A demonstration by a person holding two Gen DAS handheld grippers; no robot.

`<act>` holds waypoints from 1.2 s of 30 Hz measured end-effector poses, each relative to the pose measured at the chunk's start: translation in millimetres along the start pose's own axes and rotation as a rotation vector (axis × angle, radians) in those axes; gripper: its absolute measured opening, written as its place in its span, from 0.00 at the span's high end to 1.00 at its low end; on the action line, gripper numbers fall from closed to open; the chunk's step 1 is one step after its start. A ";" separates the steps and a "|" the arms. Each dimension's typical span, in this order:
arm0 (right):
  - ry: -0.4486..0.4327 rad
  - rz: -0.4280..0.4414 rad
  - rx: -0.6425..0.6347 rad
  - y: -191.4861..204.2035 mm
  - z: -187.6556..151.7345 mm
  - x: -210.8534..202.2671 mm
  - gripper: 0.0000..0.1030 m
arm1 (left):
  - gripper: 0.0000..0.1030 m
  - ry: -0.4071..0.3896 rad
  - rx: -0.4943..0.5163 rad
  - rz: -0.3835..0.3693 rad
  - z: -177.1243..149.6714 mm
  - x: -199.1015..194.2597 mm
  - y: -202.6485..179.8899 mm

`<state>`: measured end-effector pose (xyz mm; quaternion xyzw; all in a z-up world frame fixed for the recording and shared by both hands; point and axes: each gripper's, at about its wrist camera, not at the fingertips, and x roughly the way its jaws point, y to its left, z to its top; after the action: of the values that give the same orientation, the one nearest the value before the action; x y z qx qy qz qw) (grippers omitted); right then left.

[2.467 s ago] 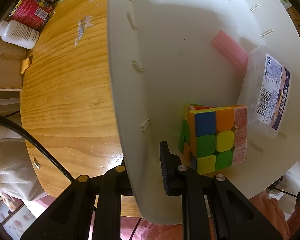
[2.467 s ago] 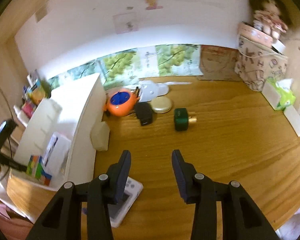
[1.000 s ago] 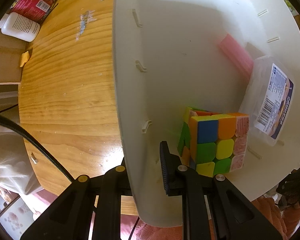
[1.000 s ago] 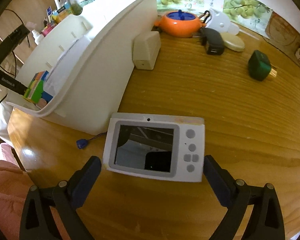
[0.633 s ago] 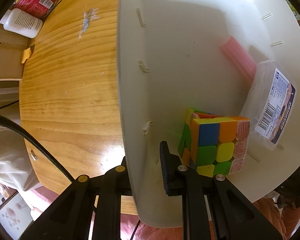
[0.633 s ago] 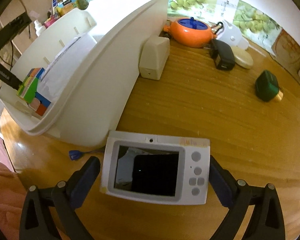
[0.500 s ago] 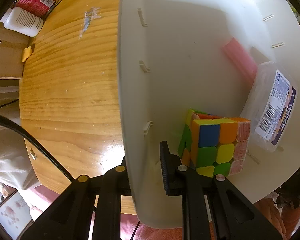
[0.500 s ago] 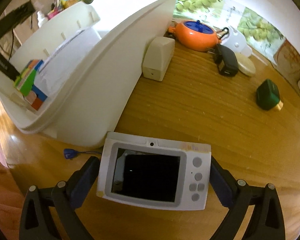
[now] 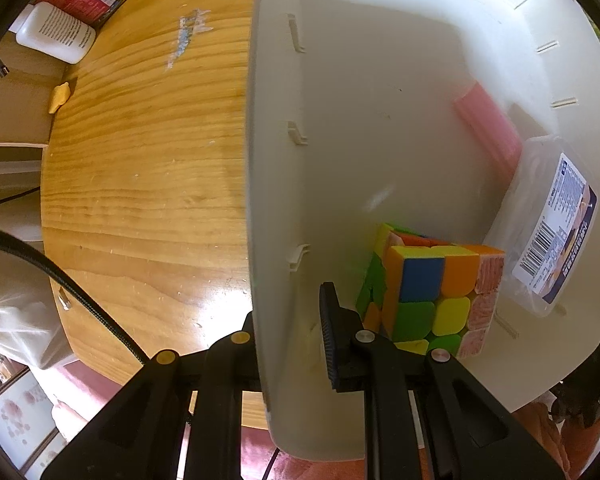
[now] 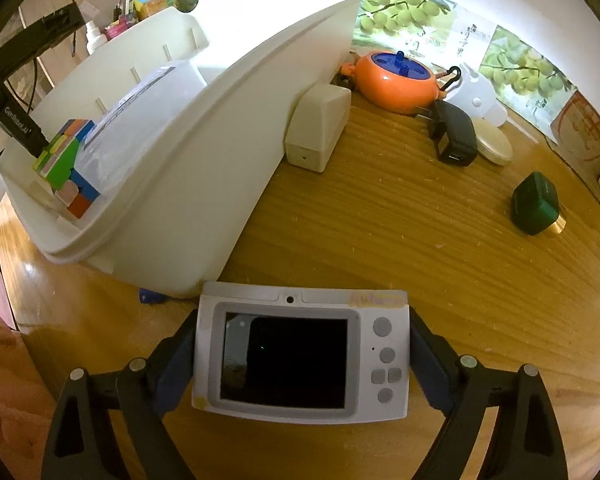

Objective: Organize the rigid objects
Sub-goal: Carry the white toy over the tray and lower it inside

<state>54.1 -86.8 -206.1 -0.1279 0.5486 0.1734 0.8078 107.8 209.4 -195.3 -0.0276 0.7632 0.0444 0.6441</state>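
A white digital camera [image 10: 300, 356] lies screen-up on the wooden table [image 10: 380, 240], just in front of a white plastic bin [image 10: 204, 152]. My right gripper [image 10: 302, 332] straddles it, jaws closing, and both pads touch its short sides. My left gripper [image 9: 290, 308] is shut on the bin's near wall [image 9: 276, 200], one finger inside and one outside. Inside the bin sit a colourful puzzle cube [image 9: 432, 292], a clear lidded box with a label [image 9: 540, 232] and a pink bar [image 9: 488, 124]. The cube [image 10: 66, 164] also shows in the right wrist view.
Beyond the bin stand a cream box [image 10: 318, 128], an orange pot with a blue lid [image 10: 396, 76], a black charger [image 10: 454, 136], a round compact [image 10: 492, 140] and a green bottle [image 10: 536, 204]. A white bottle [image 9: 56, 32] and a black cable [image 9: 80, 300] lie left of the bin.
The right gripper's jaws have drawn in from wide apart until they meet the camera's sides, and the camera now sits lower and larger in that view. The left gripper keeps its hold on the bin wall.
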 end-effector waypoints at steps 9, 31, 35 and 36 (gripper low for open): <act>0.028 -0.015 0.040 -5.0 -3.1 -1.5 0.10 | 0.82 -0.012 0.012 -0.003 -6.7 -1.8 1.6; -0.095 -0.208 0.330 -53.8 -18.2 -62.2 0.10 | 0.82 -0.034 0.149 0.002 -12.3 -15.1 -13.9; -0.157 -0.224 0.313 -58.8 -3.3 -78.7 0.10 | 0.82 -0.036 0.165 0.006 -10.5 -17.8 -15.7; -0.169 -0.229 0.301 -57.7 1.3 -81.2 0.10 | 0.82 -0.037 0.168 0.005 -9.9 -19.3 -16.2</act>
<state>52.0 -150.0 -129.1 -0.0523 0.4804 0.0065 0.8755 103.0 192.0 -175.2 0.0294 0.7522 -0.0176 0.6581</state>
